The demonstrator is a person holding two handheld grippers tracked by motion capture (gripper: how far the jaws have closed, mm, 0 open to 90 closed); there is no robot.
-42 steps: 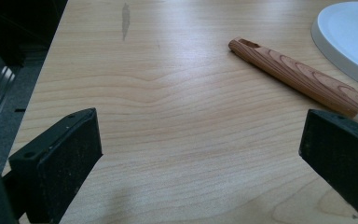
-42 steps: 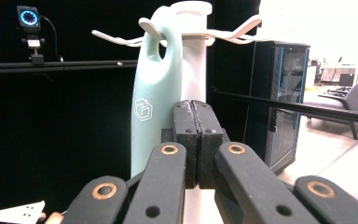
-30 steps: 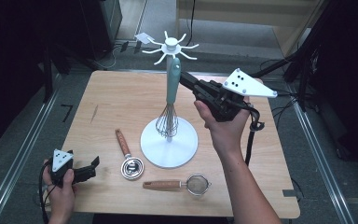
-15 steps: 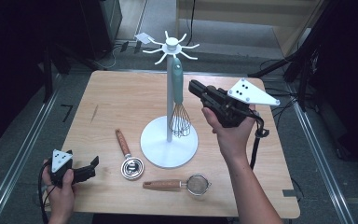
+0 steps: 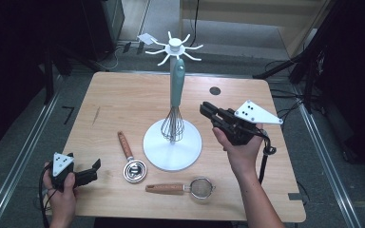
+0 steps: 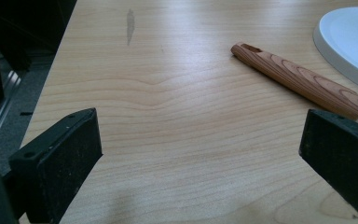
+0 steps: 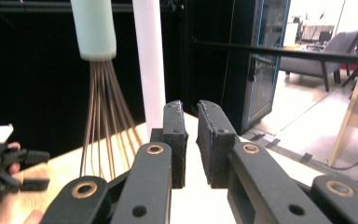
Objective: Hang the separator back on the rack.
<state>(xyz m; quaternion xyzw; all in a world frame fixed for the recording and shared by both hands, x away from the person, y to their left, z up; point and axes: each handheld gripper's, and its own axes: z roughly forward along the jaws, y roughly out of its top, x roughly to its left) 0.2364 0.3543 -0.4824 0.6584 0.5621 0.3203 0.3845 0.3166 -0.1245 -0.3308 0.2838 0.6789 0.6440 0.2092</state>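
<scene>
ok, whisk (image 5: 173, 111) hangs by its mint handle from a hook of the white stand (image 5: 172, 147), wires down just above the round base and right beside the post. right gripper (image 5: 207, 110) is held above the table (image 5: 119, 102) to the right of the stand, jaws aimed at the whisk but apart from it, no contact. in the right gripper view the pads (image 7: 177, 140) sit nearly together with only a thin slit between them and nothing in that slit; they have just been opening a little. whisk wires (image 7: 103, 116) and post (image 7: 150, 60) show just past the jaw tips in that view. left gripper (image 5: 93, 169) is held at the near left corner of the table, jaws wide apart and empty (left gripper view has bare wood between the pads (image 6: 63, 163)). a wood-handled spoon (image 5: 130, 159) lies between the left gripper and the stand base, bowl toward the near edge, its handle (image 6: 298, 81) just past the far jaw in the left gripper view. a small strainer (image 5: 185, 188) with a wooden handle lies near the front edge, below the base, mesh end pointing right. the right hand (image 5: 240, 152) wraps the gripper body, grey plate on top, cable hanging off to the right.
</scene>
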